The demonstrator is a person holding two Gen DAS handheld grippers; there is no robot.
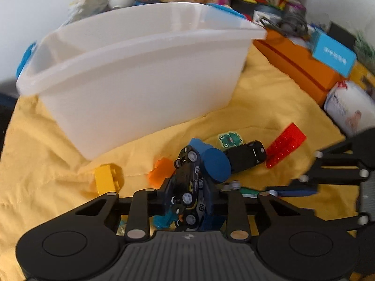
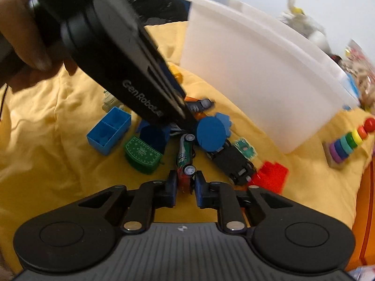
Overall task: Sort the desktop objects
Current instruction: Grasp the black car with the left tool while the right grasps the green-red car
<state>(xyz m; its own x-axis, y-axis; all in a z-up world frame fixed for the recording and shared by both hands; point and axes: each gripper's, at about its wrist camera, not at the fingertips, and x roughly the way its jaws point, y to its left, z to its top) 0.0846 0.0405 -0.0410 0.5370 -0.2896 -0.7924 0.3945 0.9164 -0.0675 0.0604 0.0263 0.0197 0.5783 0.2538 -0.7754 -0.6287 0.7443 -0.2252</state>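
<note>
Left gripper (image 1: pixel 187 201) clamped on dark toy car (image 1: pixel 189 187), right gripper (image 2: pixel 185 187) clamped on red-green car (image 2: pixel 185 161)

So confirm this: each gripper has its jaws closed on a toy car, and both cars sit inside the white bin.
Wrong about the place. The left gripper holds the dark toy car and the right gripper the red and green toy car, but both are over the yellow cloth, outside the white bin. Both wrist views show it.
</note>
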